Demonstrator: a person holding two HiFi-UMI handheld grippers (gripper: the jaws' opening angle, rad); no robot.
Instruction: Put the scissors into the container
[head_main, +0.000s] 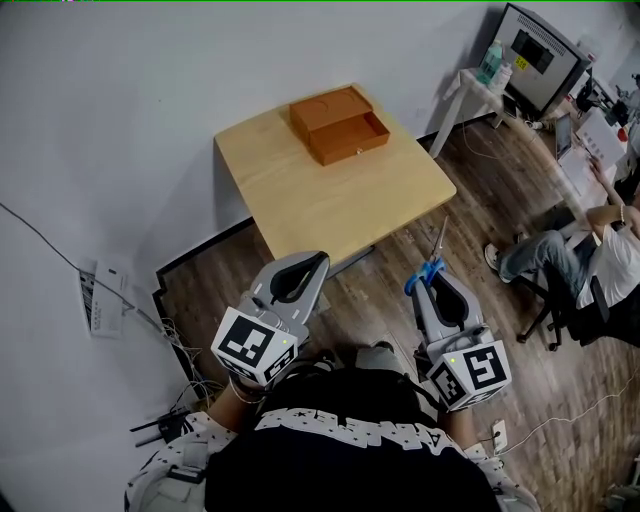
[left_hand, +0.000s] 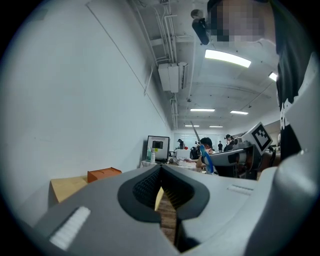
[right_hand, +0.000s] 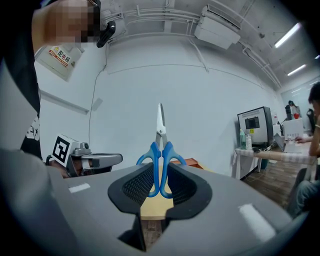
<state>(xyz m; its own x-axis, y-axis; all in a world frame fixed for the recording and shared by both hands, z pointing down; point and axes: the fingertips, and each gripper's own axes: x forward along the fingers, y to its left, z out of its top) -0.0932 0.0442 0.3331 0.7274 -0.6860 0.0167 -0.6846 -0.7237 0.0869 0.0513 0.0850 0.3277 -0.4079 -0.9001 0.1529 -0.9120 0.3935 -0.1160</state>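
Observation:
An orange-brown container (head_main: 338, 124) with an open drawer stands at the far side of the light wooden table (head_main: 330, 195). My right gripper (head_main: 432, 272) hangs over the floor just short of the table's near right edge, shut on the blue handles of the scissors (head_main: 430, 262). In the right gripper view the scissors (right_hand: 160, 162) stand upright between the jaws, their closed blades pointing up, with the container (right_hand: 194, 162) partly hidden behind them. My left gripper (head_main: 316, 260) is near the table's front edge, shut and holding nothing; its view shows the pads (left_hand: 150, 185) meeting.
A white side table (head_main: 470, 90) with bottles and a monitor (head_main: 540, 45) stands at the back right. A person sits on a chair (head_main: 575, 265) to the right. A power strip (head_main: 100, 295) and cables lie on the floor at the left, by the wall.

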